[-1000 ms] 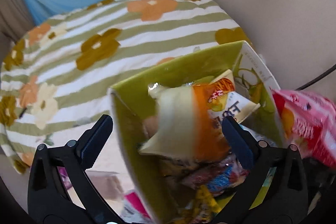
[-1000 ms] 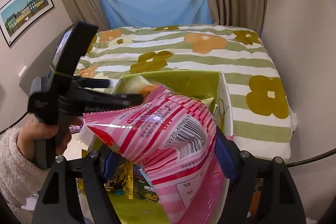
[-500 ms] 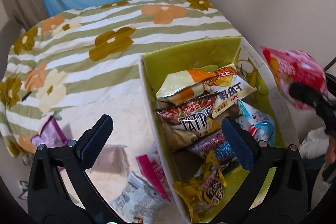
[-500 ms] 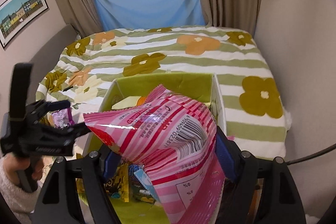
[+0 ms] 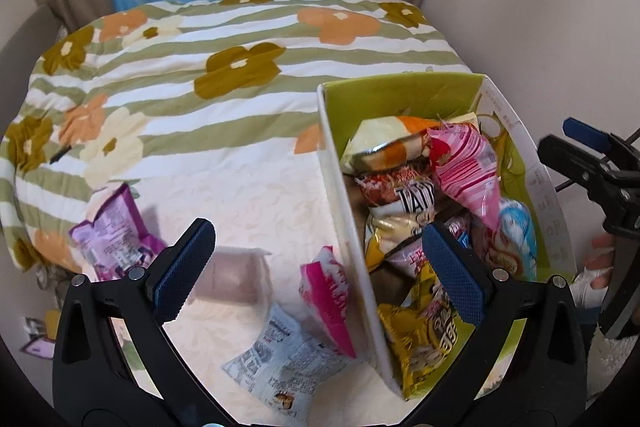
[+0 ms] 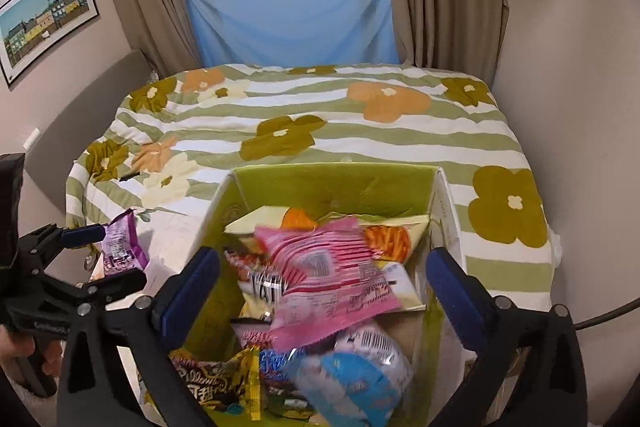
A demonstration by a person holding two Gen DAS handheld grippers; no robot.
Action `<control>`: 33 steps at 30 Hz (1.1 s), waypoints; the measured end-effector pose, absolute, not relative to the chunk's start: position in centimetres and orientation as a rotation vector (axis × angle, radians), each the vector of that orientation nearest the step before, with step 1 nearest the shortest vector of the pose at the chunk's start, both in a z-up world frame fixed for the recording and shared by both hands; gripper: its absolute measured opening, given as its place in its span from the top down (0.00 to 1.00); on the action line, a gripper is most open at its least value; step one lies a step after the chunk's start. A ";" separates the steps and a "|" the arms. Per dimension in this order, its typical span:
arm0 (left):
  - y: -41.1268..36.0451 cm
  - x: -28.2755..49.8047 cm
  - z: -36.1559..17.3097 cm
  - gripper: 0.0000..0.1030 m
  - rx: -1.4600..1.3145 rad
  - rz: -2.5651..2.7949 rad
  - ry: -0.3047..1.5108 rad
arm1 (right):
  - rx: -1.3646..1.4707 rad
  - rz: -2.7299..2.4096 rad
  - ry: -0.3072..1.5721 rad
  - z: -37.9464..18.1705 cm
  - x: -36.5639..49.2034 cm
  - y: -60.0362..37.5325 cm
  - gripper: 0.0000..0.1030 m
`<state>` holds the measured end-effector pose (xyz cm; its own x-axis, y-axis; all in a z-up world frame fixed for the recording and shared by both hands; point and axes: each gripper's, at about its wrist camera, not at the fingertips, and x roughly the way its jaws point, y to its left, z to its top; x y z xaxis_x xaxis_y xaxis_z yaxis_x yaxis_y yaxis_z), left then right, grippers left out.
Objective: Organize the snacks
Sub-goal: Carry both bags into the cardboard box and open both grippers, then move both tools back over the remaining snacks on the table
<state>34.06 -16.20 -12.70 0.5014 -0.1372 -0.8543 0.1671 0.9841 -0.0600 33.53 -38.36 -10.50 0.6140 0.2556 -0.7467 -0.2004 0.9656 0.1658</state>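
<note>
A box (image 5: pixel 400 87) with green inside walls stands on the bed, filled with several snack packets. A pink striped bag (image 6: pixel 328 279) lies blurred on top of that pile, also seen as the pink striped bag (image 5: pixel 468 171). My right gripper (image 6: pixel 323 259) hangs over the box (image 6: pixel 332 183); its jaws are opening and the pads stand clear of the bag on both sides. My left gripper (image 5: pixel 316 231) is open and empty, straddling the box's left wall. Loose on the sheet lie a purple bag (image 5: pixel 112 239), a pink packet (image 5: pixel 326 291) and a white printed packet (image 5: pixel 280 359).
A small white tray (image 5: pixel 236 275) sits on the sheet under my left jaw. The flowered striped quilt (image 5: pixel 240 67) covers the far bed. A wall runs along the right, curtains and a blue cloth at the back. The other gripper (image 5: pixel 588 155) shows at the right edge.
The right jaws have spread and the pink striped bag has dropped from them onto the pile in the box. My left gripper has moved left, bringing the loose packets on the sheet into view.
</note>
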 end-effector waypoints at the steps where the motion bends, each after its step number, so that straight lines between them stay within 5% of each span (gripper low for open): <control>1: -16.0 33.8 -12.7 0.00 0.026 -0.183 1.030 | 0.069 0.265 0.873 -10.5 33.1 -38.4 0.00; 15: -13.0 29.6 -9.6 0.00 -0.016 -0.082 0.974 | 0.072 0.325 0.860 -8.7 29.4 -38.7 0.00; 33: 0.1 24.4 -10.6 0.00 -0.108 -0.054 0.972 | 0.088 0.226 0.823 -8.1 23.5 -32.9 0.00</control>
